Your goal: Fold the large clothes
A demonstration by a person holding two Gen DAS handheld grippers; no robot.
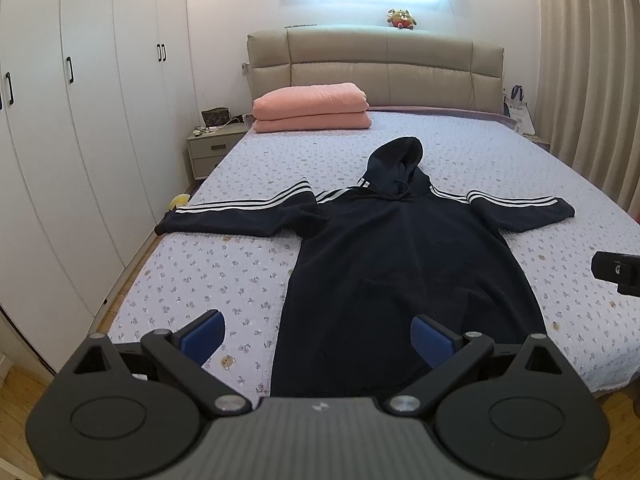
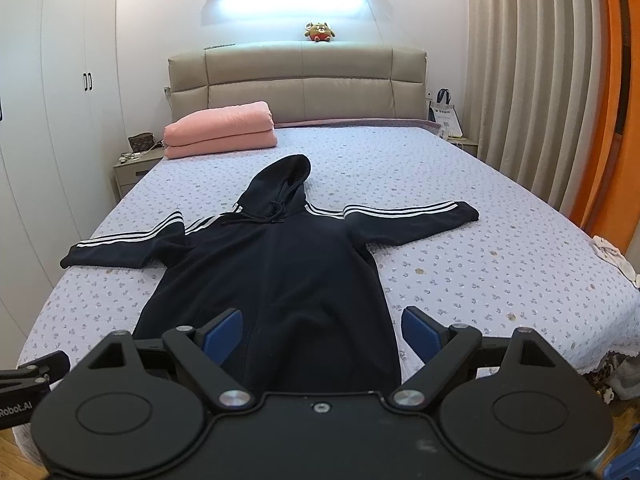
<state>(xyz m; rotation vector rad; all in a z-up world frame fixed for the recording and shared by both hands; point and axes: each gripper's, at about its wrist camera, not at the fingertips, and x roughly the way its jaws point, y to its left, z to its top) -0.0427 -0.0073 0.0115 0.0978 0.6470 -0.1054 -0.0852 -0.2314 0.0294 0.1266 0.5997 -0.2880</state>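
Observation:
A long dark navy hoodie (image 1: 400, 272) (image 2: 276, 276) lies flat and face up on the bed, hood toward the headboard, both white-striped sleeves spread sideways. My left gripper (image 1: 318, 338) is open above the bed's foot, its blue pads straddling the hem's left part without touching cloth. My right gripper (image 2: 322, 334) is open too, above the hem's right part, holding nothing. The right gripper's black body (image 1: 618, 272) shows at the right edge of the left wrist view. The left gripper's body (image 2: 32, 376) shows at the lower left of the right wrist view.
The bed (image 1: 200, 276) (image 2: 480, 248) has a flowered sheet. A folded pink blanket (image 1: 310, 108) (image 2: 220, 130) lies near the padded headboard (image 1: 376, 68). White wardrobes (image 1: 60, 120) line the left, a nightstand (image 1: 212, 148) beside them. Curtains (image 2: 532, 80) hang on the right.

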